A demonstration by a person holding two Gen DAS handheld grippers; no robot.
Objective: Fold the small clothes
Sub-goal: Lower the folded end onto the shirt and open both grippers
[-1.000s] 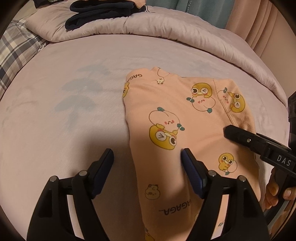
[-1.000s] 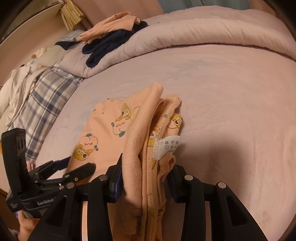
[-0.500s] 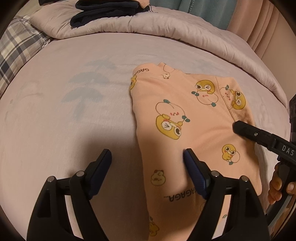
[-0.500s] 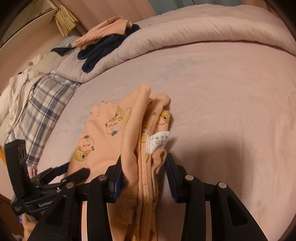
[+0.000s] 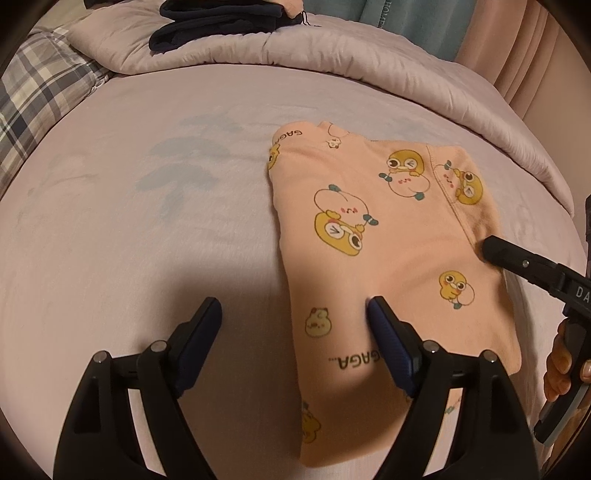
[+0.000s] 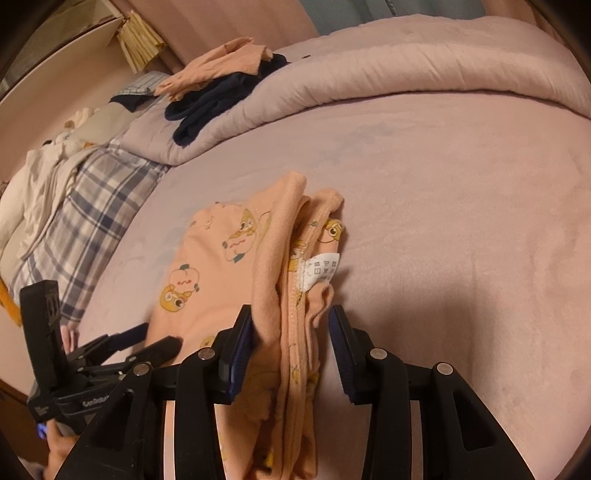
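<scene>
- Your left gripper (image 5: 293, 314) is nearest, and its fingers stand wide with nothing clamped. One fingertip rests over the near part of the peach duck-print garment (image 5: 388, 229) and the other is over bare bed sheet (image 5: 147, 221).
- Compared with a second ago, those fingers look a touch wider and the hand has hardly shifted. I read that as the left side having let go and now waiting, not reaching.
- Your right gripper (image 6: 290, 314) has its fingers at a narrow gap, holding the bunched layers of the garment's right edge. The cloth stands up between the pads with the white care label (image 6: 321, 267) poking out just beyond them. That hold looks the same as a second ago.
- In the left view, the garment's left edge has slid slightly toward the right gripper, so the pull seems to come from that side only.
- The garment lies on the sheet in the middle of the bed, already folded into a long panel. By my judgement, one more fold across its length is left.
- Further off, the rolled lilac duvet (image 5: 332, 62) carries a pile of dark clothes (image 5: 214, 18), with a plaid pillow (image 5: 37, 92) beside it.
</scene>
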